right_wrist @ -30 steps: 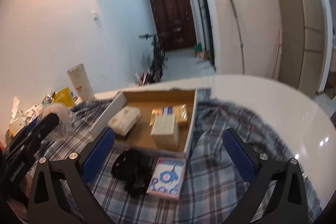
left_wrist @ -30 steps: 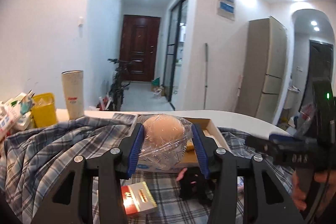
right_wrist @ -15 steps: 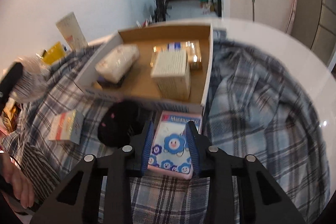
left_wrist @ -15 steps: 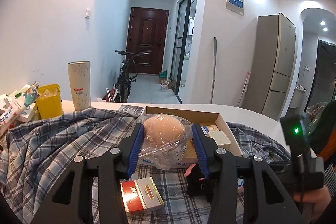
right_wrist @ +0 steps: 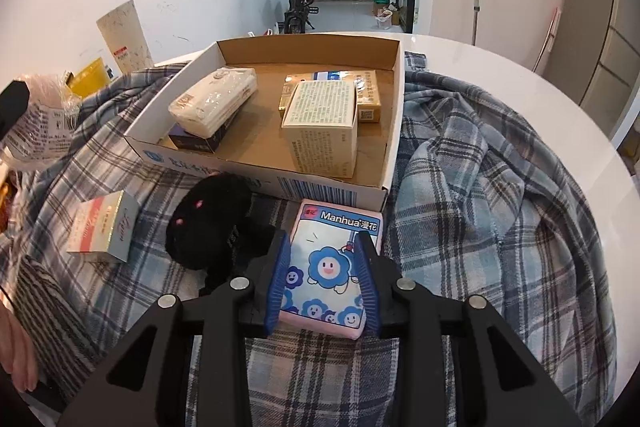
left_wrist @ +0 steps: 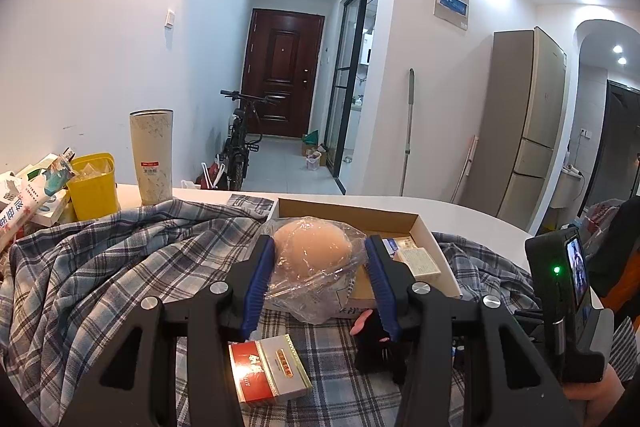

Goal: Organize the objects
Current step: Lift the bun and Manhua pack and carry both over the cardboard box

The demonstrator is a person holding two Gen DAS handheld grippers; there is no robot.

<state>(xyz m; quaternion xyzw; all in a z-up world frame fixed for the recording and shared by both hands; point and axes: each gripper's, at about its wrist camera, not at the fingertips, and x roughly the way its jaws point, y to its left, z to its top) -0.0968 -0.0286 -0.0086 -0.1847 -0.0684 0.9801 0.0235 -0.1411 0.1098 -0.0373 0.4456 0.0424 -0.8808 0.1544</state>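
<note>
My left gripper (left_wrist: 319,269) is shut on a tan ball in a clear plastic bag (left_wrist: 316,255) and holds it above the plaid cloth, near the front of the open cardboard box (left_wrist: 424,225). My right gripper (right_wrist: 323,269) is shut on a pink Manhua tissue pack (right_wrist: 332,267) that lies on the cloth just in front of the box (right_wrist: 394,131). The box holds a wrapped white pack (right_wrist: 214,99) and a cream carton (right_wrist: 320,123) with small boxes behind it.
A black plush toy (right_wrist: 214,219) and a red and white small box (right_wrist: 102,227) lie on the plaid cloth (right_wrist: 480,187) left of the tissue pack. A tall cup (left_wrist: 151,157) and a yellow tub (left_wrist: 93,185) stand at the table's far left.
My right gripper came down and forward and shut on the tissue pack. My left gripper kept hold of the bagged ball and rose slightly.
</note>
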